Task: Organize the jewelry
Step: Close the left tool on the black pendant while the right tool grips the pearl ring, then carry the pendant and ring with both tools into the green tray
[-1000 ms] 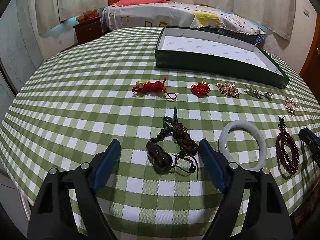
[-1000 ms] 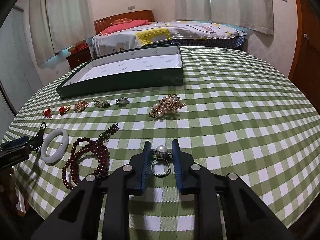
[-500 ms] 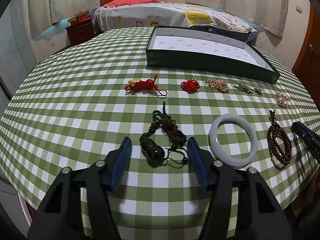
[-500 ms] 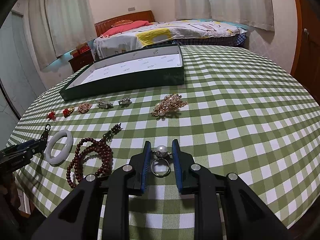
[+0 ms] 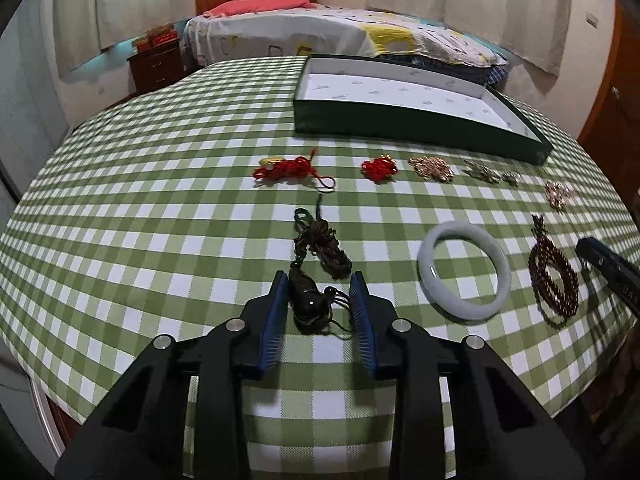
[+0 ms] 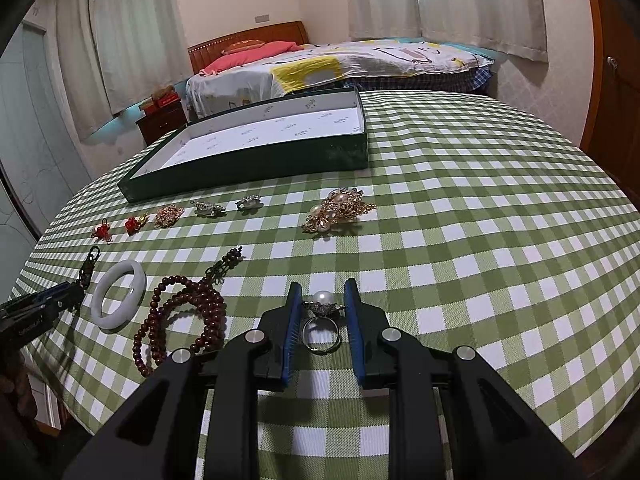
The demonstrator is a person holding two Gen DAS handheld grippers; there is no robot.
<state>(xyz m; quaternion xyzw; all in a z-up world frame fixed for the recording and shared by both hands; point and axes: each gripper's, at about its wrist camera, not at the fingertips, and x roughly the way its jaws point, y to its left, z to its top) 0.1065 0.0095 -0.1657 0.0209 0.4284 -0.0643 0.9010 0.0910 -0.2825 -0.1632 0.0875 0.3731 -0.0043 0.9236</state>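
Observation:
My left gripper (image 5: 320, 300) has its jaws close around a dark pendant (image 5: 308, 300) on a brown and green cord (image 5: 320, 240) lying on the green checked cloth; the left pad touches it, a small gap shows on the right. My right gripper (image 6: 320, 312) is shut on a pearl ring (image 6: 322, 320), pads against its setting. The open green tray (image 5: 408, 124) with white lining stands at the back; it also shows in the right wrist view (image 6: 256, 160).
On the cloth lie a white jade bangle (image 5: 464, 270), a dark red bead necklace (image 6: 184, 320), two red knotted charms (image 5: 288, 168) (image 5: 378, 169), gold and silver brooches (image 5: 434, 168) and a pearl and gold brooch (image 6: 338, 210). A bed (image 5: 340, 36) stands behind the table.
The left gripper moved forward over the dark pendant and its jaws narrowed from wide open to close around it. The right gripper kept its hold on the ring and rose slightly.

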